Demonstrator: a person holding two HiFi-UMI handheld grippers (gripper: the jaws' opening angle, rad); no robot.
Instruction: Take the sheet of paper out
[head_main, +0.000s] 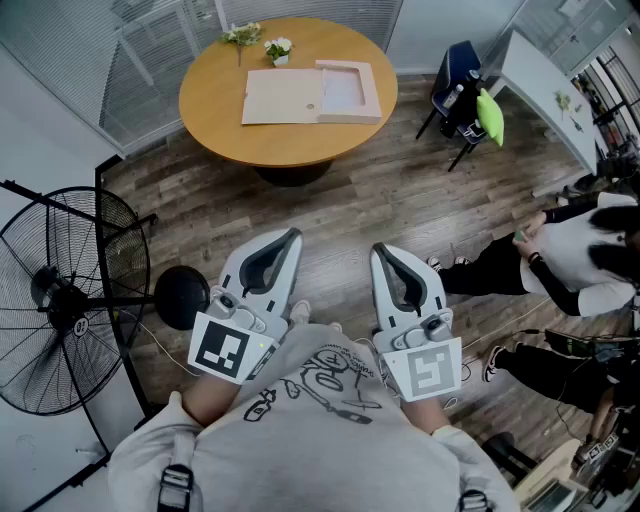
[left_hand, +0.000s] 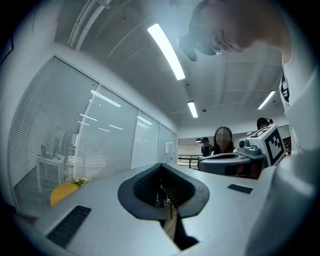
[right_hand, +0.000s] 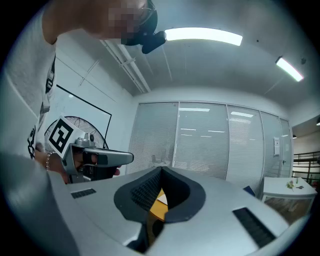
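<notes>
Closest to the camera is a person's grey printed shirt (head_main: 320, 420), with two handheld grippers held level in front of it, well short of the round wooden table (head_main: 215, 110). Both the left gripper (head_main: 293, 235) and the right gripper (head_main: 380, 250) have their jaws pressed together with nothing between them. On the table's far half lies a shallow open box (head_main: 365, 70), its lid (head_main: 280, 97) folded out flat beside it. Inside the box rests the pale sheet of paper (head_main: 343, 92). A black floor fan (head_main: 70, 300) stands left of the table.
</notes>
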